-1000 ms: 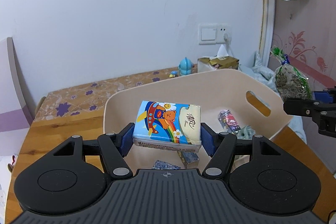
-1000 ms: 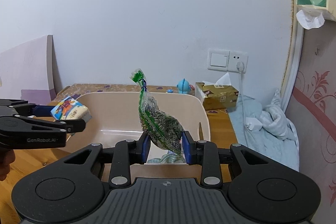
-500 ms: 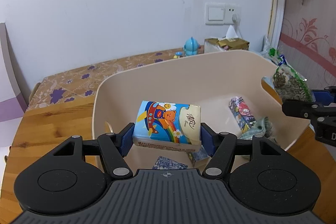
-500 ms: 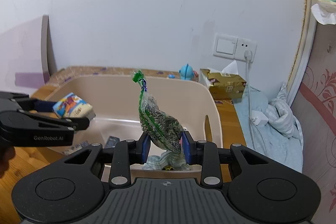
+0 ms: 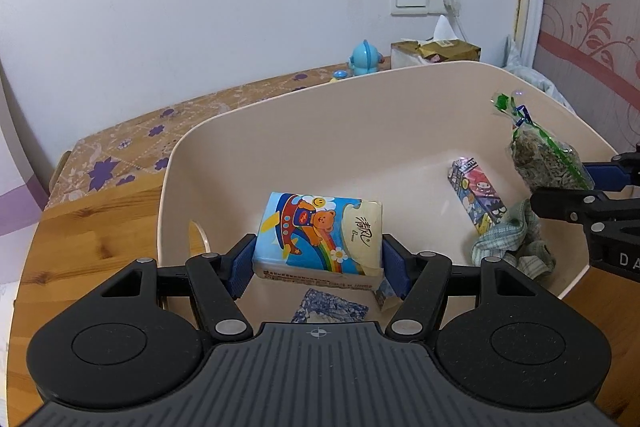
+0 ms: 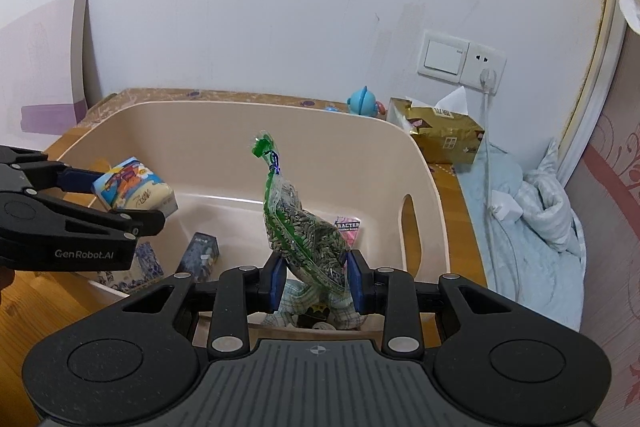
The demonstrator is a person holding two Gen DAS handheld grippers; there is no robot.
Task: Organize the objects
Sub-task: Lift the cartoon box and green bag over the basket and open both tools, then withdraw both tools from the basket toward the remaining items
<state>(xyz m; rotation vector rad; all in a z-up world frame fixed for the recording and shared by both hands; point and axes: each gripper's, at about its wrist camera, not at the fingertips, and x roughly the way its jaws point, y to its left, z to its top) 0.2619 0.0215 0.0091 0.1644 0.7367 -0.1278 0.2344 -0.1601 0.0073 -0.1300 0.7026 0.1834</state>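
- Left wrist view: the left gripper is clamped on a tissue pack, blue pads pressed against both short ends. The pack shows a cartoon bear and a rainbow.
- The pack is held above the open beige tub, over its near left part, clear of the floor.
- On the tub floor: a pink cartoon carton lying flat at the right, a crumpled checked cloth just beside it, and a blue patterned packet below the held pack.
- At the right edge, the right gripper carries a clear seed bag with a green tied top, over the tub's right side.
- The tub stands on a wooden table. A blue toy and a gold tissue box sit behind it by the wall.
- Right wrist view: the right gripper is closed on the lower part of the seed bag; the bag stands upright, tie uppermost, above the tub's near right corner.
- The checked cloth lies under the bag; whether they touch cannot be told.
- At the left, the left gripper holds the tissue pack over the tub.
- A small dark carton lies on the tub floor between the two grippers.
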